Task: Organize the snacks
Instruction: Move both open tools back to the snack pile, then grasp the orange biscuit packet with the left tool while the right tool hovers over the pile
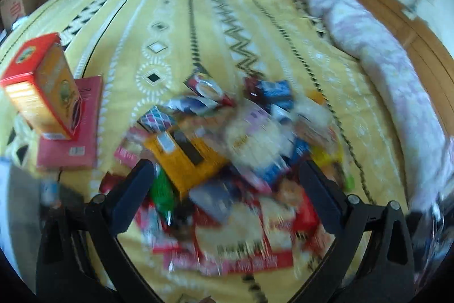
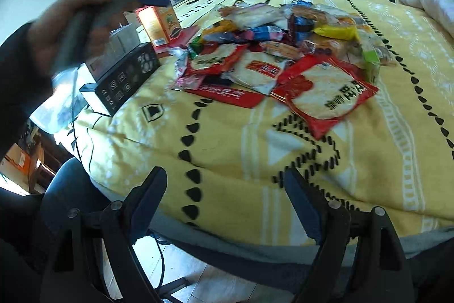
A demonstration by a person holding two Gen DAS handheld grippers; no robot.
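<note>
On the bed (image 2: 227, 149), spread with a yellow patterned blanket, lies one heap of snack packets (image 2: 281, 53), too many and too jumbled to count. Two big red-edged packets of pale crackers (image 2: 326, 93) sit at the near edge of the heap in the right wrist view. One orange box (image 1: 42, 84) stands upright on one flat pink book or box (image 1: 73, 127), beside the heap. One rolled quilt (image 1: 377, 58) lies along the far side.

The left gripper (image 1: 227, 169) hangs over the heap, fingers spread wide with nothing gripped; its view is blurred. The right gripper (image 2: 227, 183) is over bare blanket near the bed's edge, fingers wide apart and empty.

Only the right wrist view shows one black box (image 2: 127, 75) with white icons, the person's hand (image 2: 65, 19) on the other gripper, and the floor.
</note>
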